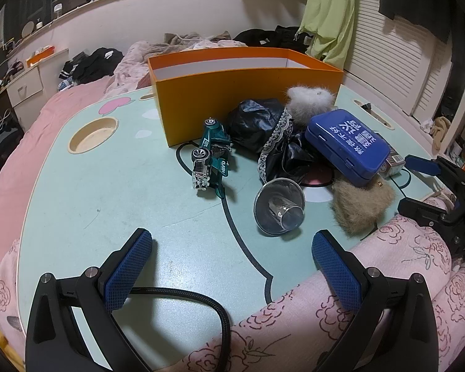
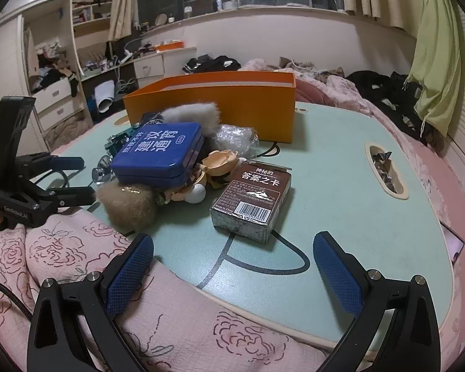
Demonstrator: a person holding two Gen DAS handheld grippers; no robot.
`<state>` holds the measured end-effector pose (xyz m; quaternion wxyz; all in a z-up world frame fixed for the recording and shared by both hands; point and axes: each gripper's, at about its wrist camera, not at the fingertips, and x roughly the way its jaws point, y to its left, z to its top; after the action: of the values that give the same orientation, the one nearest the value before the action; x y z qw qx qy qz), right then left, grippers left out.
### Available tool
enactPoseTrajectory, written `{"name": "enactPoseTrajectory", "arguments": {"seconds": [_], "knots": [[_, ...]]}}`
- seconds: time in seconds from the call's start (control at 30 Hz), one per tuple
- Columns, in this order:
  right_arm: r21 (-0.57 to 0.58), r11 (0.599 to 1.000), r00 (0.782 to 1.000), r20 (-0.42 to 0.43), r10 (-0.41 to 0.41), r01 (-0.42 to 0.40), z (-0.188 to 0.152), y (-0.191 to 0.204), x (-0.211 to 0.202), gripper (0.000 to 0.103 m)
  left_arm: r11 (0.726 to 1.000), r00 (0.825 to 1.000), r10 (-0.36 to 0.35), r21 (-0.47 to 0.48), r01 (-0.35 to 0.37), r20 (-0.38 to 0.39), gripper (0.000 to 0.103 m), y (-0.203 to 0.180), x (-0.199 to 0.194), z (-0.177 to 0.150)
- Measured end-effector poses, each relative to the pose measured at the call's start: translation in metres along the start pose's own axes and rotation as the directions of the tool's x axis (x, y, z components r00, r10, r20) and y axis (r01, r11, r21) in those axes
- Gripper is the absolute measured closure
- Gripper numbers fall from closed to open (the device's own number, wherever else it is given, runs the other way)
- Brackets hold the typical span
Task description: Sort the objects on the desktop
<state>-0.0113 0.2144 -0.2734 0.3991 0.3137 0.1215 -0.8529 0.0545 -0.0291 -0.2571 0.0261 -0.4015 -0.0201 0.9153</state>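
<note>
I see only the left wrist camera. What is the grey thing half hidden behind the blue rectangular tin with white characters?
Observer: A brown cardboard card box with a barcode, lying flat on the pale green table.
Operator: Is something under the tin?
Observer: Yes, peach-coloured plastic figure parts stick out beneath the blue tin.
Operator: Anything between the tin and the orange box?
Observer: A crumpled clear plastic bag, in front of the orange cardboard box.

Both tongs agape (empty)
</note>
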Motion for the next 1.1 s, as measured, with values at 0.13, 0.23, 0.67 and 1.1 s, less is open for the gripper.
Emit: {"name": "enactPoseTrajectory", "arguments": {"seconds": [0.13, 0.23, 0.67, 1.1], "knots": [[-0.003, 1.000, 1.000, 0.006, -0.002, 0.002, 0.000, -0.001, 0.000, 0.000, 1.000, 1.000, 0.003, -0.001, -0.003, 0.004, 0.000, -0.003, 0.000, -0.001], [-0.003, 1.000, 1.000, 0.010, -0.002, 0.002, -0.001, -0.002, 0.000, 0.000, 1.000, 1.000, 0.006, -0.002, -0.006, 0.009, 0.000, -0.005, 0.000, -0.001], [0.000, 1.000, 1.000, 0.016, -0.005, 0.005, -0.001, -0.003, 0.002, 0.000, 1.000, 1.000, 0.005, -0.026, -0.004, 0.021, 0.000, -0.008, -0.002, -0.003], [0.003, 1.000, 1.000, 0.020, -0.005, 0.005, 0.000, -0.005, 0.002, 0.000, 0.995, 0.991, 0.039, -0.093, -0.027, 0.128, 0.034, 0.017, -0.019, 0.043]]}}
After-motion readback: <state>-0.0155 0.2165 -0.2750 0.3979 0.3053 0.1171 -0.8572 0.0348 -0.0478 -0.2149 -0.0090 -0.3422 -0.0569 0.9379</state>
